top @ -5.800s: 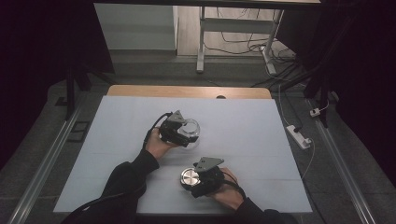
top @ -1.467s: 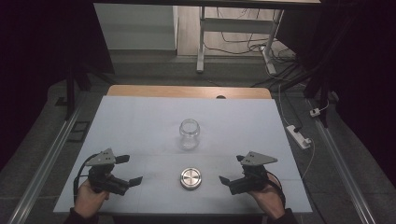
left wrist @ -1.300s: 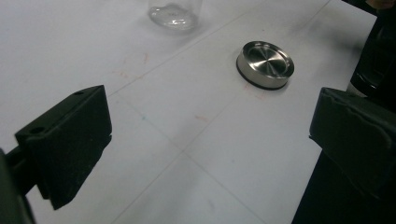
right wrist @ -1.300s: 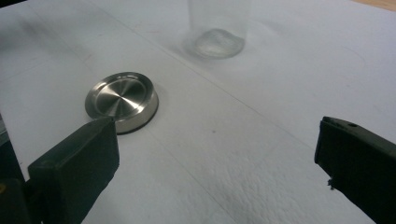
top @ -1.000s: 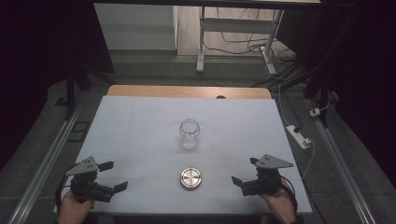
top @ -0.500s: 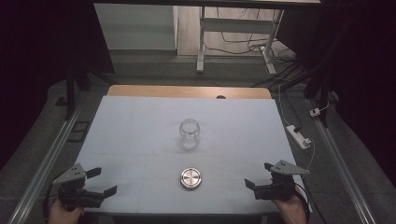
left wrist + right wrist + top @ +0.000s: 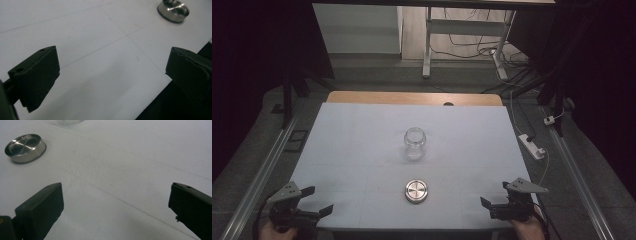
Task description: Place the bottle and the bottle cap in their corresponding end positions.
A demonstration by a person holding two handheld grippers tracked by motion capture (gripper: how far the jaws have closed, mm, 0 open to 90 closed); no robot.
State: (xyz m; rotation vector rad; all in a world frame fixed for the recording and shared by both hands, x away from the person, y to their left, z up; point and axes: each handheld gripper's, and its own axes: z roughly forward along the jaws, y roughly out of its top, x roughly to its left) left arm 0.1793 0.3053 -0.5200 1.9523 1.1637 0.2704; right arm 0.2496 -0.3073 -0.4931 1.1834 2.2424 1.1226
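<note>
A clear glass jar [image 7: 415, 143] stands upright and lidless at the middle of the white table [image 7: 352, 130]. Its round metal lid [image 7: 416, 191] lies flat a little nearer to me. My left gripper [image 7: 318, 200] hovers open at the near left corner, with nothing between its jaws. My right gripper [image 7: 494, 196] is open and empty at the near right corner. The left gripper view has the left gripper [image 7: 112, 67] over bare table, with the lid [image 7: 173, 10] far off at upper right. In the right gripper view the right gripper [image 7: 116, 202] has the lid [image 7: 25, 148] at upper left.
The table's near edge [image 7: 160, 95] runs just under the left gripper. A wooden strip [image 7: 412, 97] borders the far side. A white power strip [image 7: 532, 146] lies on the floor to the right, and a desk frame [image 7: 427, 45] stands beyond the table.
Earlier the left gripper was at the jar and the right at the lid. Both have since drawn back and outward to the near corners, and jar and lid stand alone.
</note>
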